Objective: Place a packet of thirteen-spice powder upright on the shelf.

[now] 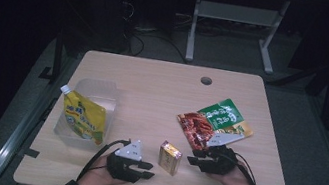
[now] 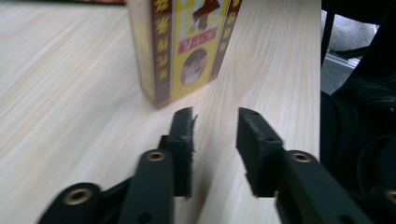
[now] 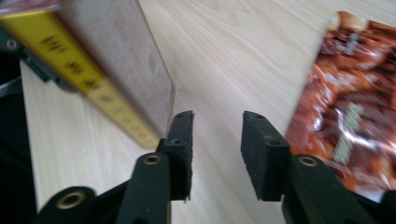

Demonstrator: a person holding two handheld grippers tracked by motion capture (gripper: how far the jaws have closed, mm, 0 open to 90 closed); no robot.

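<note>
High view — box [image 1: 170, 158] between tongs, text unreadable.

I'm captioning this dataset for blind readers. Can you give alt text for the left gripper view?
A small upright yellow and dark red cardboard box stands on a pale wooden table, just beyond the open black left tool, whose two jaws are apart with nothing between them. The box is apart from the jaws.

Overhead view; two close gripper-mounted views
</note>
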